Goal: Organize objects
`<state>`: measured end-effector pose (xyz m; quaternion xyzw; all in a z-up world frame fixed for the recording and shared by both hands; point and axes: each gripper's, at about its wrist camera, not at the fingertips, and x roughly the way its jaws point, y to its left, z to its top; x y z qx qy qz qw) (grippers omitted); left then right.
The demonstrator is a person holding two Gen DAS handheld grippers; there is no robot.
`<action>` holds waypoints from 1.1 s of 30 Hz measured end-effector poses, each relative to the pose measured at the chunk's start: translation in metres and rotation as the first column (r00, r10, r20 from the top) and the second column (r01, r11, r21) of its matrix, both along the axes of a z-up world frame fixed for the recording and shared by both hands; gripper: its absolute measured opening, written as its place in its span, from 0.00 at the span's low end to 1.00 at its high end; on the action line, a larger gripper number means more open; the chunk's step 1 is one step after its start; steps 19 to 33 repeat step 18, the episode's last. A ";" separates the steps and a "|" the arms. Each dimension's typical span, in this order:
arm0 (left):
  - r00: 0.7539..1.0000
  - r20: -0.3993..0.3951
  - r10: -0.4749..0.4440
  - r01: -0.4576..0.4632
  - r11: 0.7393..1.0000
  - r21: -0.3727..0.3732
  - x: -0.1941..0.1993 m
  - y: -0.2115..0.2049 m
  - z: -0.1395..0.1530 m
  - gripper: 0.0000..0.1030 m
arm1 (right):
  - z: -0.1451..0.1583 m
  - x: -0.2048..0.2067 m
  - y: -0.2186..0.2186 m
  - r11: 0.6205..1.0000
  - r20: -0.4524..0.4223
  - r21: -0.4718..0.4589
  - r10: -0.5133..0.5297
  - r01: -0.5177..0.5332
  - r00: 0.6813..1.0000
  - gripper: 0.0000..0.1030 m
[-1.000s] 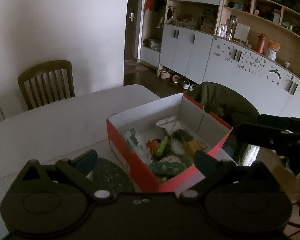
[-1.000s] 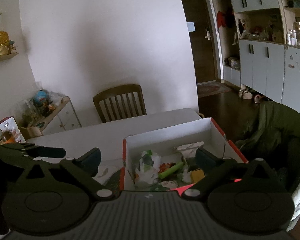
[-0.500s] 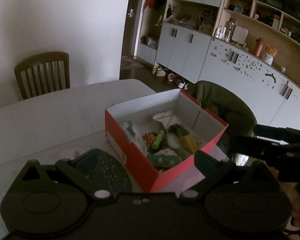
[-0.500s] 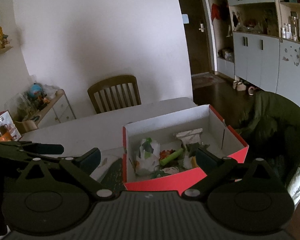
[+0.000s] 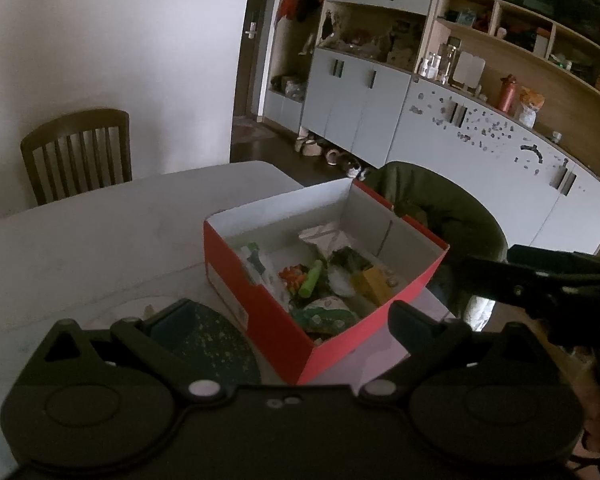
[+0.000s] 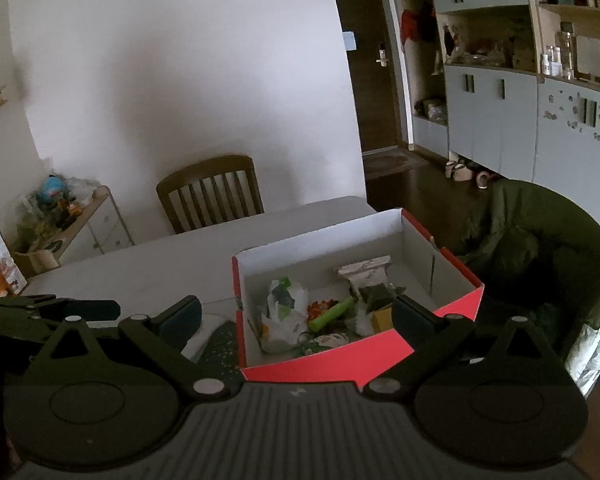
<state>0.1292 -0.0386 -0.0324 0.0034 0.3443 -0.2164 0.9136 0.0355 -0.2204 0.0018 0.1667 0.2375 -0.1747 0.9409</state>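
We look from two cameras, each low behind its own fingers. Both face a red box [image 5: 274, 322] [image 6: 360, 364] on a white table [image 5: 80, 240] [image 6: 148, 268], quite near. Both also see the chair [image 5: 76, 152] [image 6: 210, 192].

L gripper [image 5: 288, 316] fills the lower part of its own view, fingers spread wide, nothing between them. R gripper [image 6: 296, 312] likewise: wide apart, empty. Each shows in the other's view, R at right edge, L at left edge. Lower right of left view, prob. a hand [image 5: 596, 412], too dim to confirm.
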 end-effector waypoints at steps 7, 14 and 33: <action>0.998 0.059 -0.023 0.024 0.999 -0.021 -0.005 0.001 0.006 0.99 | 0.000 -0.003 0.006 1.000 0.014 -0.002 -0.028 0.028 0.999 0.99; 0.997 0.065 -0.028 0.030 0.999 -0.030 -0.008 0.003 0.007 0.99 | 0.002 -0.006 0.012 0.999 0.020 -0.008 -0.040 0.040 0.999 0.99; 0.997 0.067 -0.031 0.032 0.999 -0.026 -0.009 0.004 0.007 0.99 | 0.004 -0.007 0.012 0.999 0.019 -0.001 -0.044 0.044 0.999 0.99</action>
